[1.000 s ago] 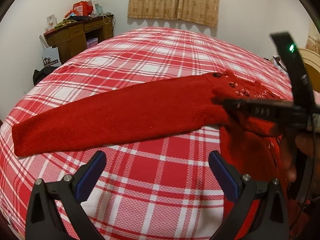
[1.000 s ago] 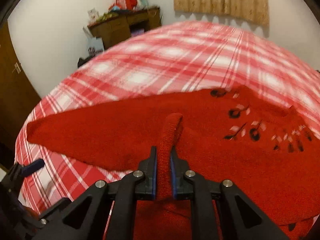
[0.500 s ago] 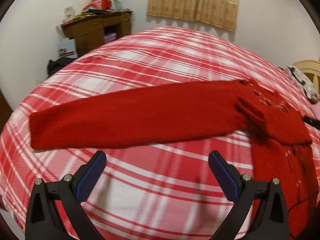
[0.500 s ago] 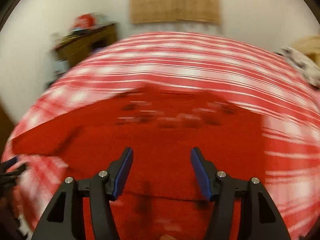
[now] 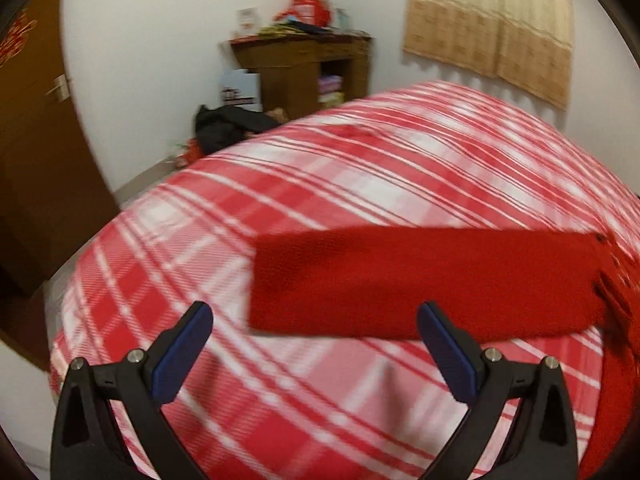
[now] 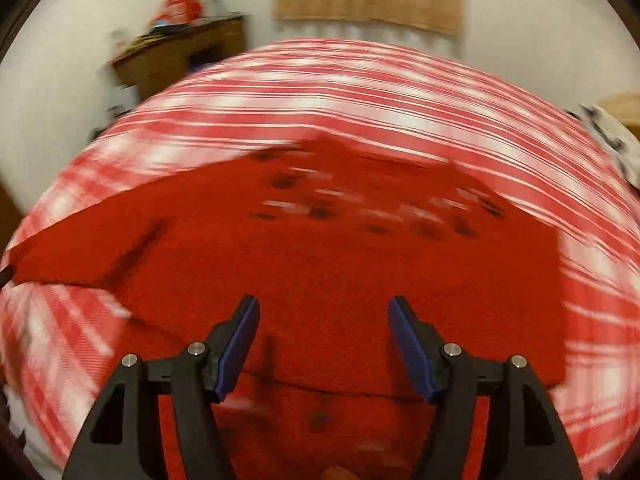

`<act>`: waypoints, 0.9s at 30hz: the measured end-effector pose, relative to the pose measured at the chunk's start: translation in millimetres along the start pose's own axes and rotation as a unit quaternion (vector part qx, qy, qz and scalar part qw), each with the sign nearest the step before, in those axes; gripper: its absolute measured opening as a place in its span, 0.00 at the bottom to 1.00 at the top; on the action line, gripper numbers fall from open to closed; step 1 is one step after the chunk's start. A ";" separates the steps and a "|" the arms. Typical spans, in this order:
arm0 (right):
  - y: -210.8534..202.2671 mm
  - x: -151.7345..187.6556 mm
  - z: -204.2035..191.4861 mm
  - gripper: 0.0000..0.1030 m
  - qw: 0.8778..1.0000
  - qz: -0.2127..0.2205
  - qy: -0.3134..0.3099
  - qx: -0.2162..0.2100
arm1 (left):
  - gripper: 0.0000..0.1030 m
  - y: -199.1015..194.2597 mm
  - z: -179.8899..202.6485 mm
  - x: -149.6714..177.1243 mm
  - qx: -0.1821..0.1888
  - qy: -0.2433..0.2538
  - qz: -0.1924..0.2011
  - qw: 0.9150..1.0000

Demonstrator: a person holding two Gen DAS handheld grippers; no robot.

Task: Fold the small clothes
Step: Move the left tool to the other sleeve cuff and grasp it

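Right wrist view: the right tool [image 6: 324, 344] has just been opening and hangs with nothing between its pads over the red sweater [image 6: 320, 264] lying on the plaid bed [image 6: 400, 92] (picture blurred). Left tool [image 5: 314, 350] gapes empty near the sweater's outstretched sleeve [image 5: 420, 280].

L gripper [image 5: 316, 344] open over plaid bed [image 5: 320, 220]; red sweater sleeve [image 5: 420, 280] flat ahead
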State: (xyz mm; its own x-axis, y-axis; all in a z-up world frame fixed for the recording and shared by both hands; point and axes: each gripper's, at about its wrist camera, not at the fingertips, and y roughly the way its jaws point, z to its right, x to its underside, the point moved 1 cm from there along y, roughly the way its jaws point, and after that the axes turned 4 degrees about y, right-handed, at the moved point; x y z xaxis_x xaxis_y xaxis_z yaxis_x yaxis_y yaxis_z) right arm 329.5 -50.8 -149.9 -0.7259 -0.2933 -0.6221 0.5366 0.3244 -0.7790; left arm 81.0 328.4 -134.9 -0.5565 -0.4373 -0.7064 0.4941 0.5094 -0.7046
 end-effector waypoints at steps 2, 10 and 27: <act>14.7 -0.5 -22.5 0.68 1.000 -0.005 -0.015 -0.020 | 1.00 4.7 -20.0 -0.8 -0.011 -0.021 -0.001 1.000; 36.7 18.7 -40.5 0.71 1.000 0.006 -0.022 -0.006 | 1.00 23.1 -46.7 4.2 0.006 -0.064 -0.018 0.998; 47.5 29.5 -78.8 0.88 0.995 0.007 -0.097 -0.025 | 0.72 47.0 -36.9 -4.5 0.101 -0.092 -0.030 0.990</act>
State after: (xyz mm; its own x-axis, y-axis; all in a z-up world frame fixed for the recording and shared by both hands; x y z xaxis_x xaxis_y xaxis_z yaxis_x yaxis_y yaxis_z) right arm 299.7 26.8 -199.2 -0.6184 -0.4555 -0.6404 0.5205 0.3731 -0.7680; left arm 82.1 381.6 -162.4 -0.4671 -0.6000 -0.6495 0.5976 0.3272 -0.7320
